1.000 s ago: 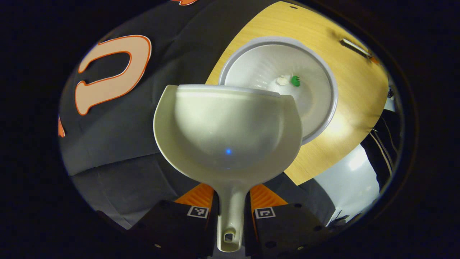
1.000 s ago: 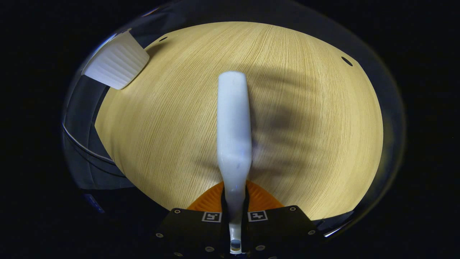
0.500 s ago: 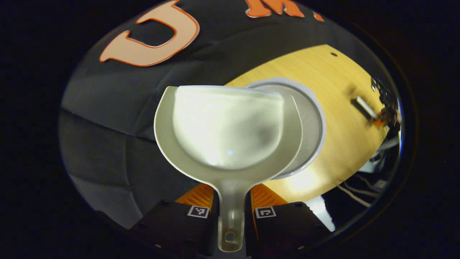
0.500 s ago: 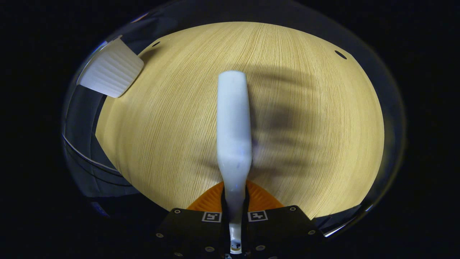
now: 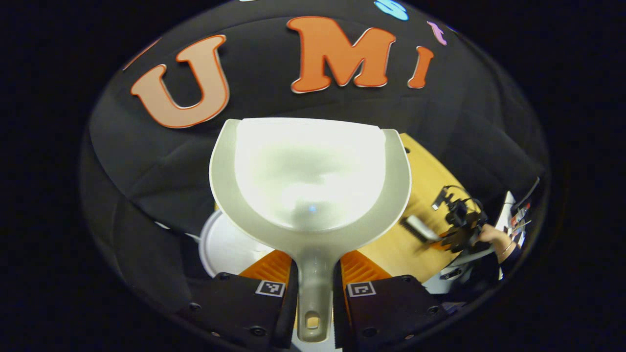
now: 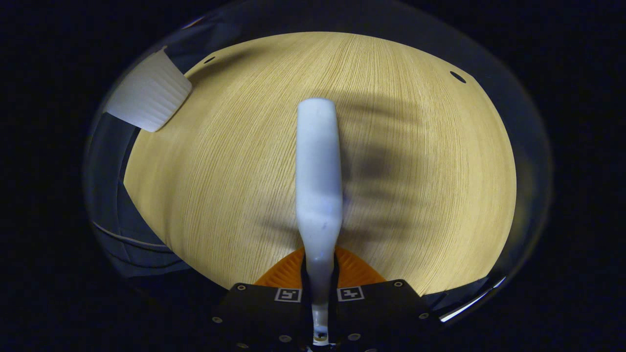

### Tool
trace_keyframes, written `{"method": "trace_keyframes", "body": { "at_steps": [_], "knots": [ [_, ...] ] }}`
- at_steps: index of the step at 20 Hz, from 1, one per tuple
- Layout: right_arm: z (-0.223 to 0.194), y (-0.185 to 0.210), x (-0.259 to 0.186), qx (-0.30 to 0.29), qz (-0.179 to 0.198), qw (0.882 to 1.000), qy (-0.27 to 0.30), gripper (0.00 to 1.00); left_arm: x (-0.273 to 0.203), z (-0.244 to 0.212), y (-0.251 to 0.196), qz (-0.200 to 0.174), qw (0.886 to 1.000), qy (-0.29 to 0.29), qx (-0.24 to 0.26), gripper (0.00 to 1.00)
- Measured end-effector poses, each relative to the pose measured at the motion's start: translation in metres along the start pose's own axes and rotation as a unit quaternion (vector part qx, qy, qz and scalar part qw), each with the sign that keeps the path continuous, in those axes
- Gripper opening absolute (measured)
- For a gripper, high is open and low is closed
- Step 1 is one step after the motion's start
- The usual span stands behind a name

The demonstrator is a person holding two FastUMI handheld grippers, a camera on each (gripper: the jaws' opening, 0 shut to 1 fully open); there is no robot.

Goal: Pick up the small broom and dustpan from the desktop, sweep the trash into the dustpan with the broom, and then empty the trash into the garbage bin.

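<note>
Two tools held: my left hand-held gripper (image 5: 313,293) clamps the empty dustpan (image 5: 310,176) above the garbage bin (image 5: 220,244); my right hand-held gripper (image 6: 320,293) clamps the broom (image 6: 318,176) over the tabletop (image 6: 220,171). Level both before lowering.

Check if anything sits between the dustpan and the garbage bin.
Nothing visible does. The dustpan, clamped in the left gripper, hangs by the garbage bin, whose rim shows at its lower left; the pan hides part of the bin.

Cloth-walled recording booth, wooden desktop (image 6: 415,195)
</note>
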State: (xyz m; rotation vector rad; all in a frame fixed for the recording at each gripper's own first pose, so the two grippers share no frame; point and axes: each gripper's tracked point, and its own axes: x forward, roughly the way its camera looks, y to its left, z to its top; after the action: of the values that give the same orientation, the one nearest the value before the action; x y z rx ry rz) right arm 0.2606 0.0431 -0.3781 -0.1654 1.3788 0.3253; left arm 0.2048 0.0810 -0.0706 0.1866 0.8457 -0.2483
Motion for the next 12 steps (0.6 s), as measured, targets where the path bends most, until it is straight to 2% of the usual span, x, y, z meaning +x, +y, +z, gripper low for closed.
{"method": "trace_keyframes", "body": {
  "at_steps": [2,3,8,12],
  "knots": [
    [-0.001,-0.003,-0.001,0.002,0.001,1.000,-0.001,0.12,0.022,-0.006,-0.046,-0.050,0.998,0.000,-0.032,0.32],
    [-0.002,-0.006,-0.002,0.004,0.000,1.000,-0.001,0.12,0.036,-0.013,-0.058,-0.053,0.998,0.008,-0.046,0.32],
    [-0.013,-0.012,-0.003,0.013,0.000,1.000,-0.006,0.12,0.126,-0.088,-0.080,-0.021,0.992,0.068,-0.103,0.32],
    [-0.014,-0.012,-0.003,0.011,-0.002,1.000,-0.009,0.12,0.187,-0.163,-0.071,0.012,0.983,0.131,-0.131,0.32]
  ]
}}
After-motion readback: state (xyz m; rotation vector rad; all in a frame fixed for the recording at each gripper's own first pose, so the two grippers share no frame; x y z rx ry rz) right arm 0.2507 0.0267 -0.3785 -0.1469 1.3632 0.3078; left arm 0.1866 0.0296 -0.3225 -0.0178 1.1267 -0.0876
